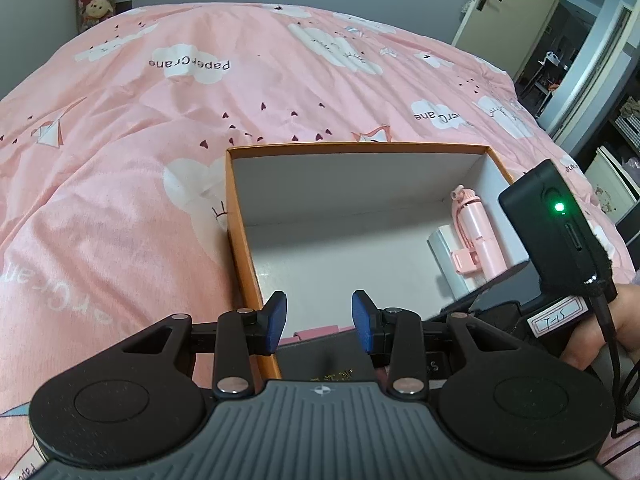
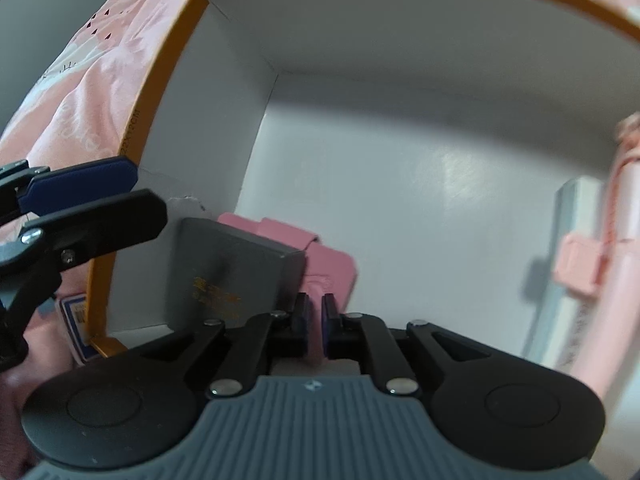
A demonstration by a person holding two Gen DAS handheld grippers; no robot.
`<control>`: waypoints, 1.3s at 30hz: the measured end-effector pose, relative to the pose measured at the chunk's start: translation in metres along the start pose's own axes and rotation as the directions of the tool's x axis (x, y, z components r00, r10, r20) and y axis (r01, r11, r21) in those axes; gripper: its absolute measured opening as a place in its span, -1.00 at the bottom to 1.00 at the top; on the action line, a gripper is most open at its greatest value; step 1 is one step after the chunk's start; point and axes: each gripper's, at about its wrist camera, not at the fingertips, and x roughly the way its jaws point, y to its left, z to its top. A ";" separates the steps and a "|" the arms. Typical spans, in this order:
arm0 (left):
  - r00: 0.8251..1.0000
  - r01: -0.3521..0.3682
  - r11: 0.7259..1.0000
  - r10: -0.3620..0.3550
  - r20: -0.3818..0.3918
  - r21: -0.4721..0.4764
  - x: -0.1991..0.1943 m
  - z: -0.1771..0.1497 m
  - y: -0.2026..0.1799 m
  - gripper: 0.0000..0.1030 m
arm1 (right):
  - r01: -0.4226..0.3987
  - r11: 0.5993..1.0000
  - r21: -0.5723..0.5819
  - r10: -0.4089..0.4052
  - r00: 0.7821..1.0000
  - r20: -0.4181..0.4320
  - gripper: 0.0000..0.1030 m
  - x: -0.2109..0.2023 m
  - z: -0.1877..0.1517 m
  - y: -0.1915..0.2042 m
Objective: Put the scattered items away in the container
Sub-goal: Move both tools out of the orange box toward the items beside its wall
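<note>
- The box (image 1: 240,216), orange outside and white inside, sits open on the bed (image 1: 120,160), straight ahead of the left hand-held gripper (image 1: 319,322).
- Inside its near left corner a dark grey case (image 2: 224,276) with gold print lies on top of a pink case (image 2: 328,272); both sit just ahead of the right hand-held gripper (image 2: 316,326).
- Toward the right wall of the box, well to the right of both grippers, a pink stick-shaped item (image 1: 478,236) with a strap rests on a small white box (image 1: 444,256).
- The right hand-held gripper is down inside the box, its blue pads nearly together with only a thin gap; whether they pinch the pink case's edge I cannot tell.
- The left hand-held gripper hovers over the box's near left rim, pads spread wide and holding nothing.
- A pink cover with white clouds dresses the bed under everything.
</note>
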 end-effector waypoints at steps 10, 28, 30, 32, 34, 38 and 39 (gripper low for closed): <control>0.996 -0.036 0.990 0.024 0.088 0.136 -0.025 -0.017 -0.031 0.12 | 0.125 0.989 -0.074 -0.103 0.963 0.250 -0.09 -0.056 -0.049 0.006; 0.996 0.013 0.977 -0.032 0.088 0.214 -0.046 -0.075 -0.056 0.42 | 0.053 0.988 0.145 -0.115 0.877 0.467 0.21 -0.103 -0.164 -0.015; 0.996 0.047 0.976 -0.061 0.059 0.211 -0.041 -0.084 -0.057 0.42 | 0.049 0.980 0.190 -0.130 0.887 0.442 0.21 -0.092 -0.171 -0.025; 0.998 0.051 0.977 -0.059 0.033 0.207 -0.035 -0.091 -0.058 0.42 | 0.047 0.972 0.230 -0.143 0.896 0.420 0.20 -0.079 -0.173 -0.034; 0.999 0.044 0.975 -0.049 0.015 0.218 -0.028 -0.097 -0.060 0.42 | 0.046 0.965 0.257 -0.149 0.905 0.398 0.17 -0.066 -0.174 -0.043; 0.999 0.033 0.977 -0.029 -0.021 0.212 -0.015 -0.106 -0.058 0.42 | 0.007 0.951 0.310 -0.120 0.929 0.350 0.15 -0.045 -0.171 -0.058; 0.999 0.037 0.978 -0.032 -0.031 0.206 -0.012 -0.107 -0.057 0.41 | -0.006 0.947 0.322 -0.110 0.933 0.342 0.15 -0.041 -0.170 -0.061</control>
